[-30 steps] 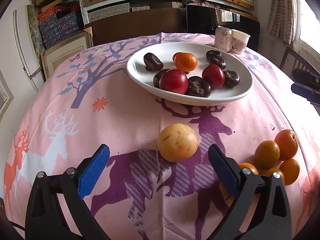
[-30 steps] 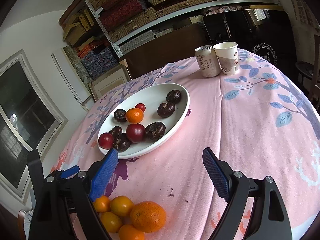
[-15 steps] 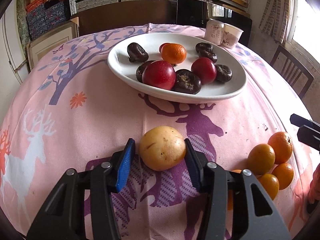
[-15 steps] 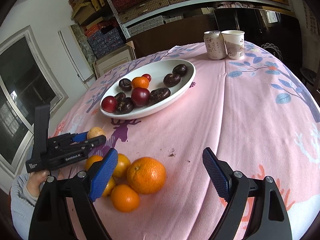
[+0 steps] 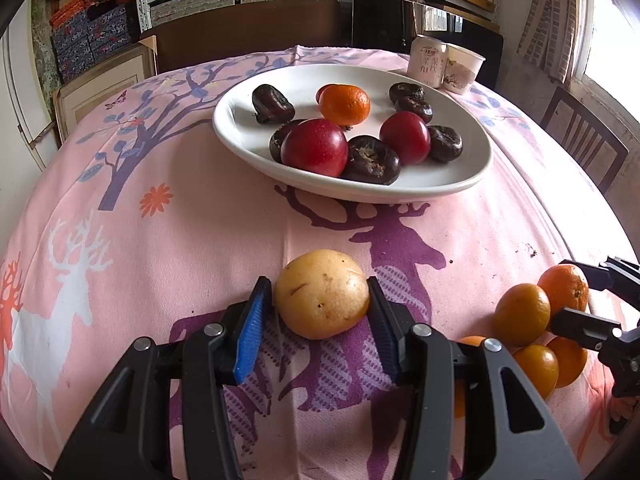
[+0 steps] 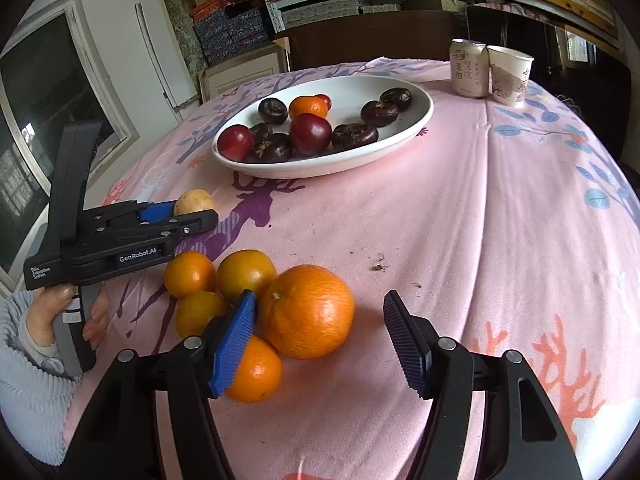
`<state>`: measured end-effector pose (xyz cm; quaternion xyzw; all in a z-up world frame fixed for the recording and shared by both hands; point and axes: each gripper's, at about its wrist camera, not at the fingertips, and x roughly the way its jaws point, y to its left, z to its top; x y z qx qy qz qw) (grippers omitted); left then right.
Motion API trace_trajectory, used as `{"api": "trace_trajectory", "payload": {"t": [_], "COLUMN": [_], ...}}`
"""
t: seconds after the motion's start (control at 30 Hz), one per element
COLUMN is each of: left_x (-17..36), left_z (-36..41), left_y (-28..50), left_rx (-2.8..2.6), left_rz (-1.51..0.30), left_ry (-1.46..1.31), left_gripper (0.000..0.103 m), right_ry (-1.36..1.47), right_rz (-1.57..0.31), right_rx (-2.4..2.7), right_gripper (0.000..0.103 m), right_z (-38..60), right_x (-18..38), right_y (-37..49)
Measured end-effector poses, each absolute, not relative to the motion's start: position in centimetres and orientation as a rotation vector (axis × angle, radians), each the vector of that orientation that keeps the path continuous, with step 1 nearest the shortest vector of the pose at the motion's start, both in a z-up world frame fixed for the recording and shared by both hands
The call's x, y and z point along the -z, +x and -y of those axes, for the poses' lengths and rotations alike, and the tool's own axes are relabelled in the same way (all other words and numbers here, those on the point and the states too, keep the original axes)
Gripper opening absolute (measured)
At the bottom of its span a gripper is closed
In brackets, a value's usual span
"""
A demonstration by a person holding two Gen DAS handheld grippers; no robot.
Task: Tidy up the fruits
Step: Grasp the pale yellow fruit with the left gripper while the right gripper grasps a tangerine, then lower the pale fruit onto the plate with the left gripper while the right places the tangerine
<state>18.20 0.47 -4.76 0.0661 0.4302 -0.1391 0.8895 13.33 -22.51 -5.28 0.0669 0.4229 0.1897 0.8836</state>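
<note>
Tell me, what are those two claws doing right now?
Left gripper shut on yellow fruit. Right gripper closing around big orange, pads not yet pressing. Path to plate clear.

A matt printed cloth covers the table; the plate looks glazed and glossy, the red fruit shiny, the yellow fruit dull and speckled.

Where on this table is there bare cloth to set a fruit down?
Free: the pink cloth right of the white plate, running toward the can and paper cup, and the stretch left of the yellow fruit. Crowded: the orange pile near the table edge, and the plate itself.
</note>
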Motion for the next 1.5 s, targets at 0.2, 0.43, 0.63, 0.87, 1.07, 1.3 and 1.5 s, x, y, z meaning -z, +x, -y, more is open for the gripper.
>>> {"api": "trace_trajectory", "payload": {"t": [0.2,0.43,0.63,0.87,1.07,1.3,1.5], "left_x": [4.6,1.2,-2.2,-0.9,0.5,-0.6,0.6], "left_z": [-0.4,-1.2,-0.2,-0.2,-1.7,-2.2,-1.5], "left_y": [18.0,17.7,22.2,28.2,28.3,24.8,20.8], "left_rx": [0.295,0.240,0.209,0.182,0.160,0.158,0.181], "left_rz": [-0.884,-0.772,-0.722,-0.766,-0.764,-0.705,-0.731], "left_ry": [0.131,0.092,0.091,0.005,-0.008,-0.012,0.049], "left_gripper": [0.043,0.043,0.043,0.043,0.070,0.092,0.093], "right_ry": [0.221,0.260,0.249,0.323,0.331,0.347,0.298], "right_rz": [-0.890,-0.776,-0.734,-0.746,-0.694,-0.689,-0.700], "right_rx": [-0.433,-0.371,-0.340,-0.298,-0.246,-0.256,-0.250], "right_gripper": [0.046,0.046,0.046,0.046,0.071,0.077,0.084], "right_z": [23.2,25.2,24.7,23.5,25.1,25.9,25.8], "right_x": [5.6,2.7,-0.9,0.4,0.9,1.0,2.0], "right_y": [13.6,13.9,19.6,27.0,27.5,23.8,19.7]}}
